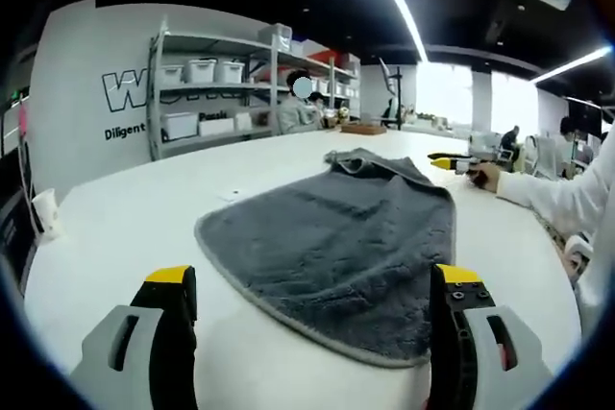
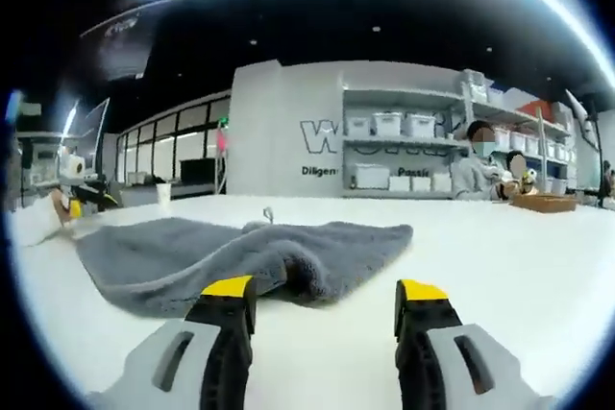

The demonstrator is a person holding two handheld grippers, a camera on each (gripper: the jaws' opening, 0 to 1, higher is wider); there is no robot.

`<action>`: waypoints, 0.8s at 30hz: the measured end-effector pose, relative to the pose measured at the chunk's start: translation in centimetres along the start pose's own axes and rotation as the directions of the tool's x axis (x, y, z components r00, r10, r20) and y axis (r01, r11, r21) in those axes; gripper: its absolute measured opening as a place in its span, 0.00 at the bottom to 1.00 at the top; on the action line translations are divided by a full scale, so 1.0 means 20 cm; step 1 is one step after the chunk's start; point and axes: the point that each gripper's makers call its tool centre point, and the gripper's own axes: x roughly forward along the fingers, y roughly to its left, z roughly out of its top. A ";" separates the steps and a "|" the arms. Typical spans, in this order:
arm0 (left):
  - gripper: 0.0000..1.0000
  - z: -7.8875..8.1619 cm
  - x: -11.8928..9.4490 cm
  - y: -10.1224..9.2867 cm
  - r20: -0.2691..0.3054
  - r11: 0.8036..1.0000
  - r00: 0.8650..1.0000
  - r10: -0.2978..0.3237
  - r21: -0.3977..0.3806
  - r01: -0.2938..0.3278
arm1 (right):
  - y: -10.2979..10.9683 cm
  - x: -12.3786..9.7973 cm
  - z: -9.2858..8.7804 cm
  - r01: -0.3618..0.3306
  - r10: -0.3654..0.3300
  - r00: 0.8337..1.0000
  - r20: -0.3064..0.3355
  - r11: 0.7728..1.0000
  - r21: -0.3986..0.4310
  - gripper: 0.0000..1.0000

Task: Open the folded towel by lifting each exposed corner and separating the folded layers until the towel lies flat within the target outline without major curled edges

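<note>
Grey towel (image 1: 336,237) spread on the white table (image 1: 125,223), lying ahead of and between the parted, empty jaws of the left gripper (image 1: 312,300), and just beyond the likewise parted, empty jaws of the right gripper (image 2: 325,300).

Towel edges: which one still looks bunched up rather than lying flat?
The edge in front of the right gripper: the grey towel humps and rolls there, while the edge nearest the left gripper lies flat on the table.
</note>
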 end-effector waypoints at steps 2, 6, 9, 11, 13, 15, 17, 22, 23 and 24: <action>1.00 0.00 0.00 0.00 -0.002 1.000 1.000 -0.002 0.002 0.002 | -0.02 -0.03 0.02 0.001 -0.001 1.000 0.019 1.000 0.014 0.68; 1.00 0.00 0.01 -0.01 -0.001 1.000 1.000 -0.008 0.004 0.008 | -0.02 -0.08 0.03 0.001 -0.002 0.999 0.039 0.999 0.040 0.82; 1.00 0.00 0.01 -0.02 0.000 1.000 1.000 -0.012 0.003 0.012 | 0.00 -0.12 0.02 -0.010 0.007 0.999 0.037 0.998 0.060 0.90; 1.00 0.00 0.02 -0.03 0.002 1.000 1.000 -0.017 0.001 0.017 | 0.01 -0.14 0.02 -0.012 0.011 1.000 0.029 0.999 0.041 0.93; 1.00 0.00 0.02 -0.03 0.003 1.000 1.000 -0.021 -0.001 0.021 | 0.01 -0.15 0.01 -0.015 0.014 1.000 0.026 0.999 0.036 0.95; 1.00 0.00 0.02 -0.03 0.004 1.000 1.000 -0.023 -0.002 0.023 | 0.01 -0.16 0.01 -0.017 0.016 1.000 0.022 0.999 0.032 0.98; 1.00 -0.01 0.04 -0.05 0.007 0.999 0.999 -0.032 -0.004 0.032 | 0.02 -0.17 0.00 -0.018 0.017 1.000 0.013 0.999 0.033 0.99; 1.00 -0.04 0.09 -0.06 0.007 0.999 0.999 -0.044 -0.017 0.044 | 0.03 -0.19 0.00 -0.018 0.018 1.000 0.007 0.999 0.032 0.99; 1.00 -0.05 0.10 -0.06 0.006 0.999 0.999 -0.044 -0.018 0.044 | 0.03 -0.20 -0.01 -0.018 0.018 1.000 0.004 0.999 0.029 0.99; 1.00 -0.06 0.11 -0.06 0.010 0.999 0.999 -0.040 -0.023 0.040 | 0.03 -0.20 -0.01 -0.018 0.018 1.000 0.004 0.999 0.029 0.99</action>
